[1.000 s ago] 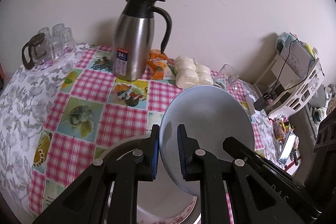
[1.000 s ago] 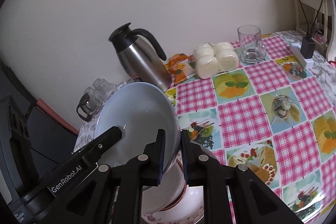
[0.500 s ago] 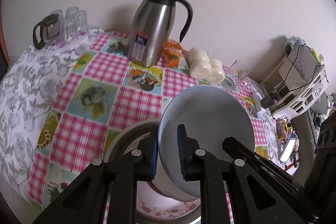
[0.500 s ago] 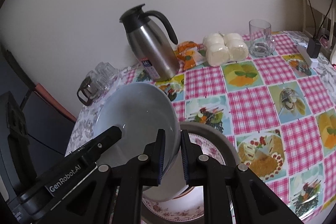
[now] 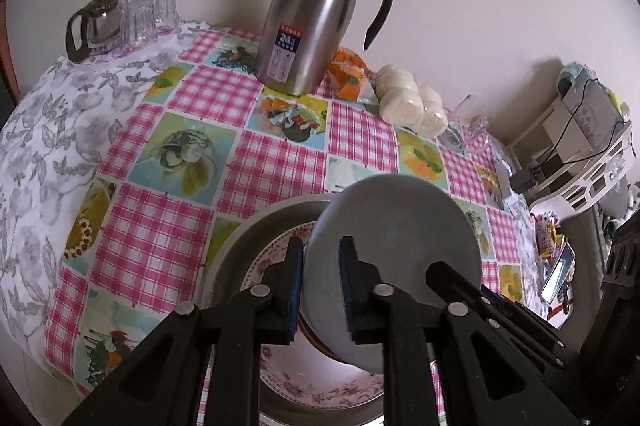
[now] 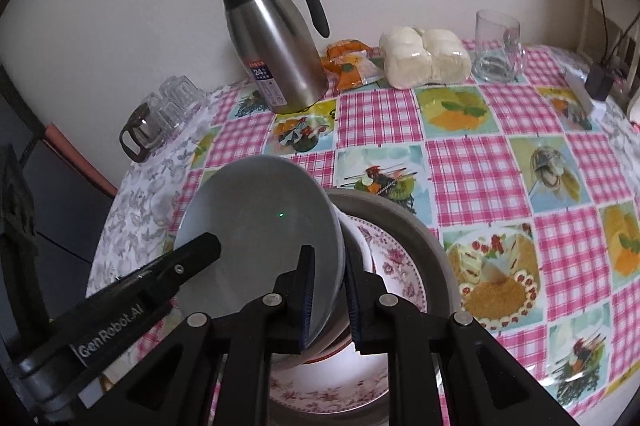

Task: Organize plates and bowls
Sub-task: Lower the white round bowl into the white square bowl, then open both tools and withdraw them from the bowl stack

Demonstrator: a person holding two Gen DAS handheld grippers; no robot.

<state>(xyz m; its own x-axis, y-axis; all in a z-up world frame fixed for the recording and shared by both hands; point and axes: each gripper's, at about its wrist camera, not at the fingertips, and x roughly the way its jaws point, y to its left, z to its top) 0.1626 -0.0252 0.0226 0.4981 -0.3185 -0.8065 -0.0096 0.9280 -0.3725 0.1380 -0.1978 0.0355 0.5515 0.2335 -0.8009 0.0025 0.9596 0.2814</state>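
We have the grey plate (image 5: pixel 394 246) pinched by its rim on 2 sides. The left hand-held gripper (image 5: pixel 320 290), at the bottom centre of the left wrist view, grips one edge with its blue pads (image 5: pixel 297 290) nearly together; its jaws are just beginning to ease apart, though the rim sits between them and the pads look to be on it. The right hand-held gripper (image 6: pixel 330 300), at the bottom centre of the right wrist view, is closed to a narrow gap on the opposite edge of the same plate (image 6: pixel 260 226).

The plate is tilted steeply, its upper edge towards the middle of each frame. It hangs over the stack in the lower middle: a floral plate (image 5: pixel 320 392) with a pink border lies inside a wide grey dish (image 5: pixel 248 238), and in the right wrist view a white bowl (image 6: pixel 362 246) shows just behind the tilted plate. Whether the plate's lower edge already touches the stack we cannot tell; it is hidden behind the fingers.

We judge the step in hand to be setting this plate onto the stack. The next move calls for levelling it so it seats flat and centred on what lies below, then releasing with both sides together so it does not tip or slide. The steel jug (image 6: pixel 276 46) and the glass mug (image 6: pixel 498 46) stand well apart in the upper part of the frame, out of the way on the table (image 6: pixel 500 162).
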